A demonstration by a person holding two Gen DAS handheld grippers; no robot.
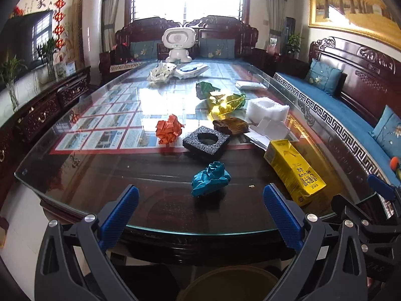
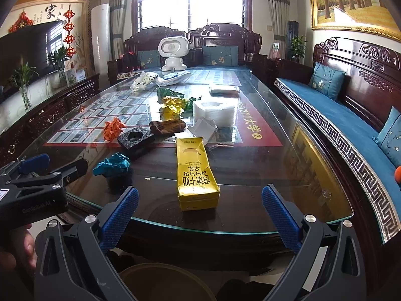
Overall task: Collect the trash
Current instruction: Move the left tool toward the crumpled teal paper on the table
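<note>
I hold both tongs just off the near edge of the glass tabletop (image 2: 288, 200), and nothing is picked up yet. My left tongs (image 1: 200, 215) are wide and empty, and the blue paper ball (image 1: 210, 179) lies straight ahead of them, near the edge. My right tongs (image 2: 200, 217) are also wide and empty, and the yellow carton (image 2: 195, 173) lies flat right in front of them, its long axis pointing away from me, toward the far side. So I judge each hand has its own nearest piece. A round bin (image 2: 160, 282) waits low below the tabletop edge.
</note>
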